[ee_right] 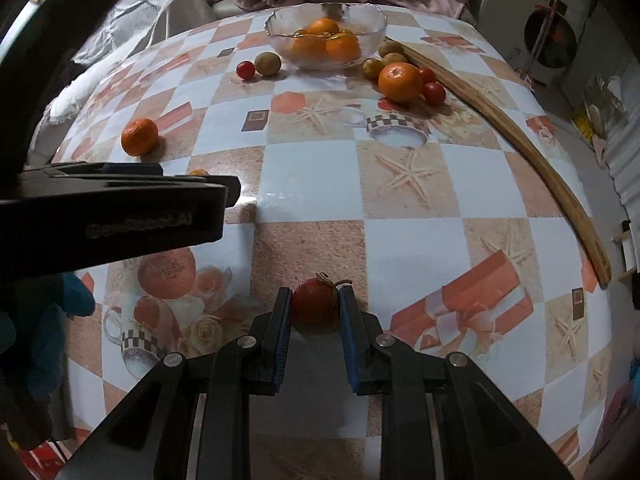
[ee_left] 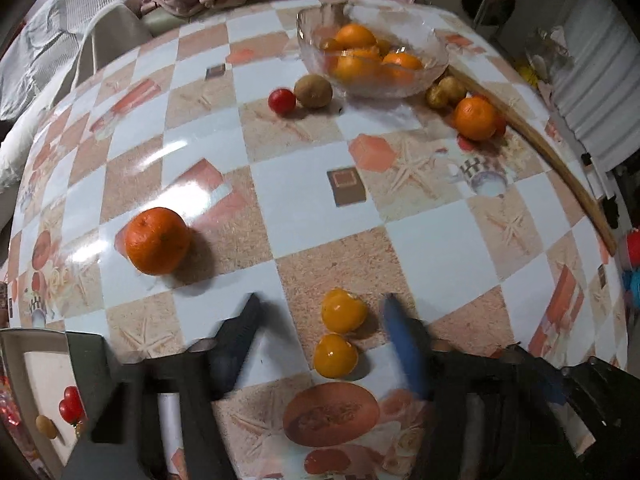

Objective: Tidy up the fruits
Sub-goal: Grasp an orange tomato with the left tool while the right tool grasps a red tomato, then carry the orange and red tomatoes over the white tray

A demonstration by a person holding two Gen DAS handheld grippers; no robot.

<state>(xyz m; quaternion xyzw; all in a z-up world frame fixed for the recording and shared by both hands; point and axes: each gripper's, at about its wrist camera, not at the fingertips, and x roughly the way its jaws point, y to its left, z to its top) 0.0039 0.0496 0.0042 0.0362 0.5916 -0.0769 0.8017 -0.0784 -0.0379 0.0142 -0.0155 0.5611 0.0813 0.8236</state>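
Right gripper (ee_right: pixel 315 300): fingers set either side of red tomato (ee_right: pixel 314 301), pads at its flanks, tomato resting on table (ee_right: pixel 400 240); firm clamping cannot be told. Left gripper (ee_left: pixel 320 312): jaws spread wide, two small yellow fruits (ee_left: pixel 344 311) between fingers, untouched. Mandarin (ee_left: pixel 157 241) ahead-left of left gripper. Far ahead: glass bowl (ee_left: pixel 436 46) holding oranges; kiwi (ee_left: pixel 313 90) and cherry tomato (ee_left: pixel 282 101) just beside it.
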